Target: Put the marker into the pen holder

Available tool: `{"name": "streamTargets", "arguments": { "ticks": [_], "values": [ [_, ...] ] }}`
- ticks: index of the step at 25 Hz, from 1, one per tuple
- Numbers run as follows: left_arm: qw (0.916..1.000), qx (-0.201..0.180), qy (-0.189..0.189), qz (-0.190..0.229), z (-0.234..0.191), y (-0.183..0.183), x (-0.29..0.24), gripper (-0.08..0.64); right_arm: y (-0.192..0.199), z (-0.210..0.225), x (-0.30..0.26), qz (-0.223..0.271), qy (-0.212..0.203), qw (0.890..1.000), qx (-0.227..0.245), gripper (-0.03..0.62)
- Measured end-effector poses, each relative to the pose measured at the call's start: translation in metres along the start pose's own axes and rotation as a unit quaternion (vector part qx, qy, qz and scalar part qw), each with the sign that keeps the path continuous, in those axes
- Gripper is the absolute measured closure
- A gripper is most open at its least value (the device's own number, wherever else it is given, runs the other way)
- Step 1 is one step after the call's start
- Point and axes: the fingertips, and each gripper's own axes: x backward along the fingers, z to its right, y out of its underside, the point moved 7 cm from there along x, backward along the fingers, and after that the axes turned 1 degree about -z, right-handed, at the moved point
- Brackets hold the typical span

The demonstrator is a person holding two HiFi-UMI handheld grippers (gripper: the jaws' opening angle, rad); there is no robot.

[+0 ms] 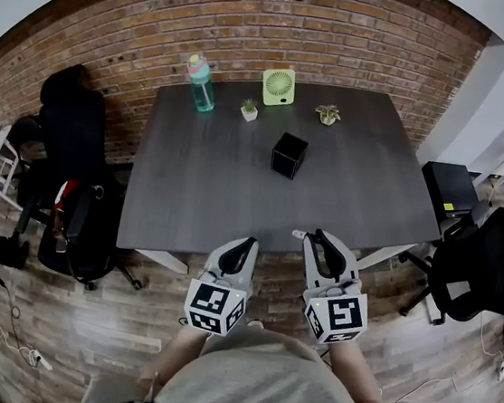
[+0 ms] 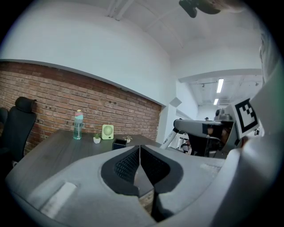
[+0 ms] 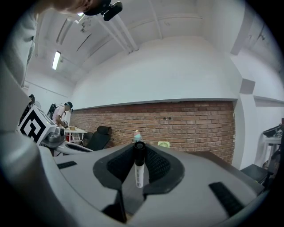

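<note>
The marker (image 3: 139,170) stands upright between the pads of the right gripper (image 3: 140,147), which are closed on its white body, with the black cap on top. The head view shows only a small white end of it (image 1: 298,235), sticking out at the left side of the right gripper (image 1: 320,237). This gripper is held at the near table (image 1: 198,198) edge, well apart from the black pen holder (image 1: 289,155) in the middle of the table. The left gripper (image 1: 249,242) is just beside it, also far from the pen holder. In its own view its jaws touch each other with nothing between them, and the pen holder (image 2: 119,144) shows behind them. Beyond the pen holder stand a bottle (image 1: 200,83), a green fan (image 1: 279,87) and two small plants (image 1: 249,109).
</note>
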Motion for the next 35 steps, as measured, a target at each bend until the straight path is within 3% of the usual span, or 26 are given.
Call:
{"name": "streamTargets", "arguments": {
  "ticks": [22,35],
  "values": [
    [0.9995,0.015,-0.027,-0.01,-0.042,0.0,-0.032,0.538,0.001,0.021,-0.06,-0.004,-0.006,1.0,0.007,0.518],
    [0.9985,0.015,-0.049,-0.018,-0.082,-0.006,-0.077,0.538,0.005,0.052,-0.128,0.0,-0.016,1.0,0.007,0.518]
  ]
}}
